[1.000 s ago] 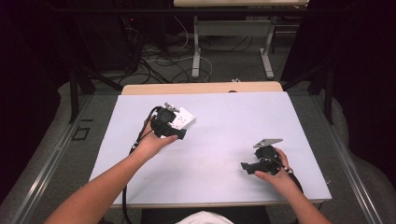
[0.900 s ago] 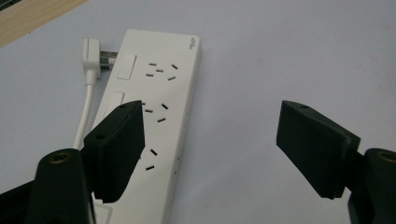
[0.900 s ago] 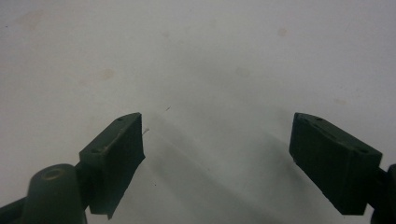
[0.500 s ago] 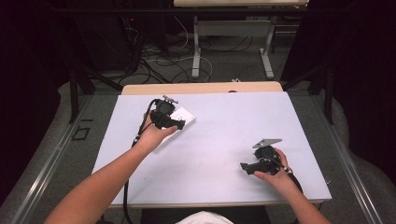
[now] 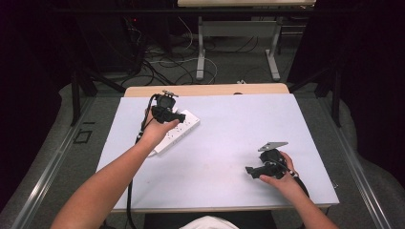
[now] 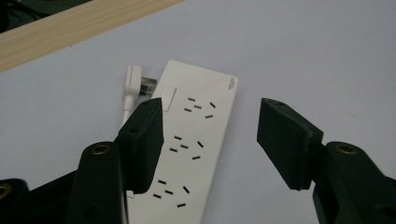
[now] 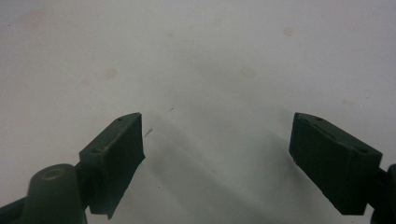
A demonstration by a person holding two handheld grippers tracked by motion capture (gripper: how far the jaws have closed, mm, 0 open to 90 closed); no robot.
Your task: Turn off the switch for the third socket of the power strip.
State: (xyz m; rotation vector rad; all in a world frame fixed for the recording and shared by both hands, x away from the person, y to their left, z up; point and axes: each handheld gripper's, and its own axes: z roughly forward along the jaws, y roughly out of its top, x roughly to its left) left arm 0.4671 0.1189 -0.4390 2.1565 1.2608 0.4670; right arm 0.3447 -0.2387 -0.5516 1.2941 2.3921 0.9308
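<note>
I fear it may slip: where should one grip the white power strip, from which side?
Probably across its narrow width near the middle, from above: the power strip lies flat, its long edges straight and parallel; the plug crowds one end.

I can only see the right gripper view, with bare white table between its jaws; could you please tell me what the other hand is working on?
Observer: The left hand-held gripper hangs over a white power strip at the table's far left.
Operator: Thank you. Is it gripping the strip yet?
Observer: No. Its jaws have just been closing, but they stand apart; one is over the strip's edge, the other over bare table.
Operator: Is anything plugged into it?
Observer: The sockets that show are empty. A white plug with its cord lies at the strip's far end.
</note>
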